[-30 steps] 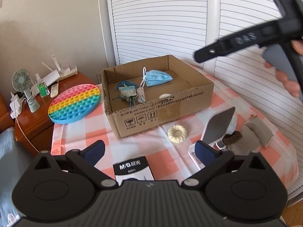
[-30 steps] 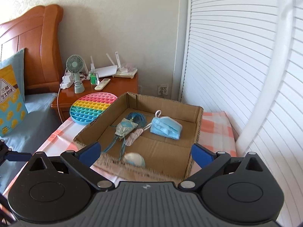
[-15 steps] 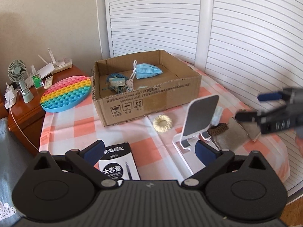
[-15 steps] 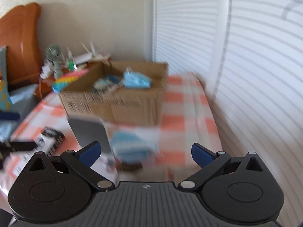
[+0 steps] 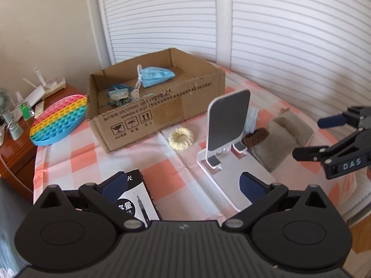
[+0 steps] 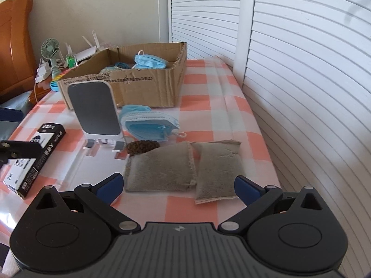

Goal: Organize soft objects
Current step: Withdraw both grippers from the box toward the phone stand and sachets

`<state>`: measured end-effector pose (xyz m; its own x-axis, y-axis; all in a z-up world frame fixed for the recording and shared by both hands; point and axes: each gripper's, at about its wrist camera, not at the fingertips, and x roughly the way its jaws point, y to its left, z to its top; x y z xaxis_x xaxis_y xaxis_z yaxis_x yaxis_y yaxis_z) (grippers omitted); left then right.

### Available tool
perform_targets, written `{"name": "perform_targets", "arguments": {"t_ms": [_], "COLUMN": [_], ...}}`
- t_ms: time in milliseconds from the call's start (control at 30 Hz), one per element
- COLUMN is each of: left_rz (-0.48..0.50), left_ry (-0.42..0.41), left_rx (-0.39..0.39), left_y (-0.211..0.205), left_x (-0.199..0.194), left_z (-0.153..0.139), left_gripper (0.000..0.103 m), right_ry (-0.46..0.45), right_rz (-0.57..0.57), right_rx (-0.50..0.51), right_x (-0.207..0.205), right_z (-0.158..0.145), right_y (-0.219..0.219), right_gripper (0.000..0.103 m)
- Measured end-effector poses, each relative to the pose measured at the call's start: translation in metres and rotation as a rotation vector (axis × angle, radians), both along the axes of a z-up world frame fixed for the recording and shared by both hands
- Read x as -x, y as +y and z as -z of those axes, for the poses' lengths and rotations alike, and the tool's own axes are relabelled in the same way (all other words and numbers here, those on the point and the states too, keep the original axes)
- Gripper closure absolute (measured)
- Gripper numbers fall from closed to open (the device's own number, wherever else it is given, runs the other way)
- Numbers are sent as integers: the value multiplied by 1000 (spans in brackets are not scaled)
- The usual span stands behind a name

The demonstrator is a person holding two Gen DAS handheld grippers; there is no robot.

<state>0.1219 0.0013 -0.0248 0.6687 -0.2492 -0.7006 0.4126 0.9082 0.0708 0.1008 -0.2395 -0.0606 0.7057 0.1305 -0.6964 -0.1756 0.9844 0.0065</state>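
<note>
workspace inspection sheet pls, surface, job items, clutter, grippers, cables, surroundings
surface: checked tablecloth, wrinkled.
job's things: cardboard box holds one face mask; a mask stack, two grey pouches, a brown scrunchie and a cream scrunchie lie outside it.
clutter: phone stand, pen box, rainbow pop toy.
grippers: left hand-held gripper open, empty; right hand-held gripper open, above the pouches.
cables: white cord by the fan.
surroundings: louvred doors, nightstand.

Counting: two grey pouches (image 6: pixel 160 169) (image 6: pixel 216 169), two blue face masks (image 6: pixel 150 127) (image 6: pixel 149 61), two scrunchies (image 5: pixel 181 138) (image 6: pixel 142 147), one cardboard box (image 6: pixel 143 90).
</note>
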Motion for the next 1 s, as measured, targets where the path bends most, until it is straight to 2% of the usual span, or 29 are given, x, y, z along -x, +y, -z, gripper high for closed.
{"name": "perform_targets", "arguments": {"t_ms": [200,433,533,600,700,1000], "left_rz": [77,199,237,272,317,409], "left_ry": [25,9,-3,-5,3,27], "left_rx": [-42,-78,-120,-137,-128,-96], "left_y": [9,18,17,15,12,-1], "left_x": [-22,-64,-79,-87,-97,-119], "left_z": [9,17,23,28,33,41], "left_gripper": [1,2,9,20,26,39], "right_ry": [0,11,22,24,27,39], "right_rz": [-33,-59,-79,-103,-128,-164], "right_rx": [-1,-12,-11,4,47,80], "right_x": [-4,-11,-14,-17,-23,-41], "right_z": [-1,0,0,-1,-3,0], "right_y": [9,11,13,15,19,13], "right_gripper": [0,0,0,0,0,0]}}
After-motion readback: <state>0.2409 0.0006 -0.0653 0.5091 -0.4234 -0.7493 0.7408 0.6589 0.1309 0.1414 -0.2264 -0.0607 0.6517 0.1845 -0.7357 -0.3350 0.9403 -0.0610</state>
